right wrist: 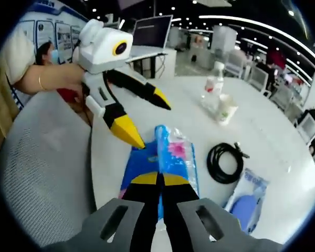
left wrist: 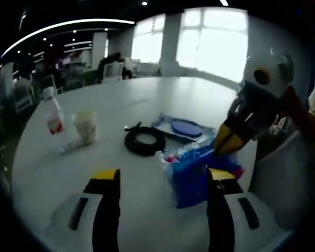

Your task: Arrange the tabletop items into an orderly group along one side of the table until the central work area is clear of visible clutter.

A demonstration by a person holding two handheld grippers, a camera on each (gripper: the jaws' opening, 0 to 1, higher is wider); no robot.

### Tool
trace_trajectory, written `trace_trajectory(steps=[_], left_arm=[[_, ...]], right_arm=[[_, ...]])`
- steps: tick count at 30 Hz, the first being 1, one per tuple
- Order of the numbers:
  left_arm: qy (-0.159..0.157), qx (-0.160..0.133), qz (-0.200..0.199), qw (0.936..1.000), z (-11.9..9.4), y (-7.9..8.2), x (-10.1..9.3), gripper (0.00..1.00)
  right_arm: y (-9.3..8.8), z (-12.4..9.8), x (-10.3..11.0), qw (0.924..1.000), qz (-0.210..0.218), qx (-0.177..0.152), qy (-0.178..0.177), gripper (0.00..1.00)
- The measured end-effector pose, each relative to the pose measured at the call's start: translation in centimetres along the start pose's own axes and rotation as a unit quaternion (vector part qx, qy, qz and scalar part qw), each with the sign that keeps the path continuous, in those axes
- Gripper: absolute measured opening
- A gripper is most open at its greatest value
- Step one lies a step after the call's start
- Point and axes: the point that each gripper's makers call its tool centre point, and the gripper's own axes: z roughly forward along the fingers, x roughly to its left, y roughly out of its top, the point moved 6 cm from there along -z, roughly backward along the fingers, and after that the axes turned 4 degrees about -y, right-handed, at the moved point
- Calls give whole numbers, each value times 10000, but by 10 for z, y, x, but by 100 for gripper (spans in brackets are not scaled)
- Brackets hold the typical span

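Up close, right claw [right wrist: 158, 181] pinches the blue packet [right wrist: 165, 157]; left claw [left wrist: 165, 181] gapes wide.

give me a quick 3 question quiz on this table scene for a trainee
1. True or false: the left gripper has its jaws shut.
2. What are the right gripper jaws closed on? A) coiled black cable B) blue packet C) clear bag
3. Fill in: the bottle with the red label stands right beside the ____.

Key: 1 false, its jaws are open. 2 B. 3 paper cup.
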Motion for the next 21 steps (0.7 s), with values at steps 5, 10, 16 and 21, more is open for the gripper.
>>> trace_trajectory(steps=[5,10,16,21], left_arm=[[-209,-70,66,9997,2,1,-6,47],[-275,55,-23,9996,3,-3,-7,41],[-324,272,58,9991,4,-8,-8,34],[-445,220,-3,9988,5,-7,-12,22]], right_arm=[[5,1,5,9995,-292,-115,87,1],[9,0,6,9991,-338,-237,128,1],[10,-1,4,9987,-423,-277,57,1],[11,-1,4,9985,-463,-297,50,1]])
